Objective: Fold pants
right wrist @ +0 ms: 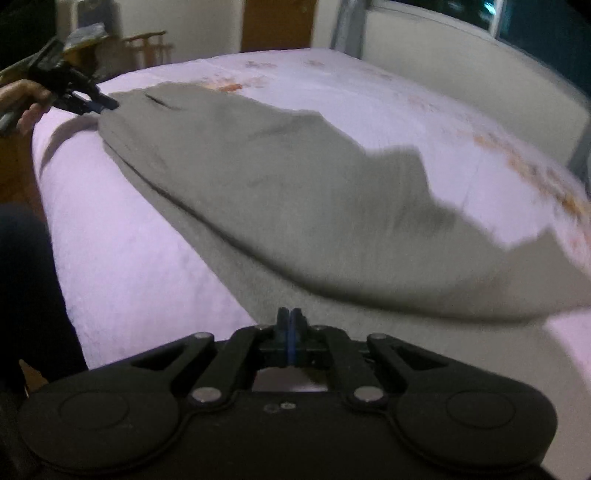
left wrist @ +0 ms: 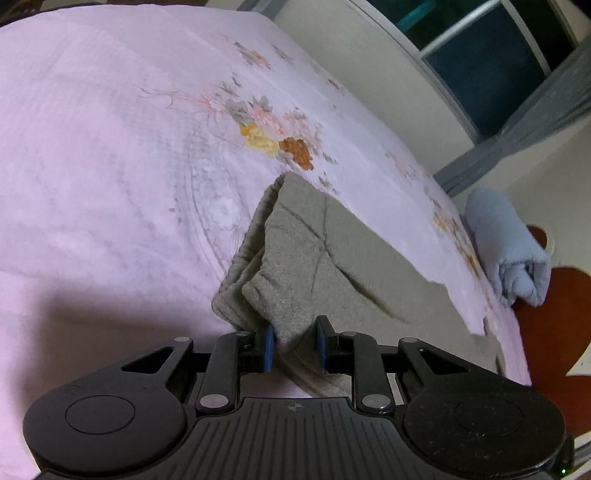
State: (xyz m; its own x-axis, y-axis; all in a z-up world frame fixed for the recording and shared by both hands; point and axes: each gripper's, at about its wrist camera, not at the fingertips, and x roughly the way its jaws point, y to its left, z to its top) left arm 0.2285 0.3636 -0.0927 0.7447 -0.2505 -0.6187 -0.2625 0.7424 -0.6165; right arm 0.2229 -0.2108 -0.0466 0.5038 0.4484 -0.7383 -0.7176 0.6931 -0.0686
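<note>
Grey pants (left wrist: pixel 325 258) lie on a pink floral bedsheet (left wrist: pixel 110 147), folded lengthwise along the bed's near side. In the left wrist view my left gripper (left wrist: pixel 295 345) is open, with a corner of the waistband between its blue pads, not pinched. In the right wrist view the pants (right wrist: pixel 277 192) stretch away to the left, and my right gripper (right wrist: pixel 291 325) is shut at the near end of the fabric; whether it pinches cloth is hidden. The left gripper (right wrist: pixel 107 103) shows there at the far waistband end.
A rolled light-blue towel (left wrist: pixel 509 247) lies at the bed's right edge above a red-brown floor (left wrist: pixel 554 332). A window (left wrist: pixel 498 55) and wall run behind the bed. A wooden chair (right wrist: pixel 147 48) and a door (right wrist: pixel 277 22) stand beyond the far side.
</note>
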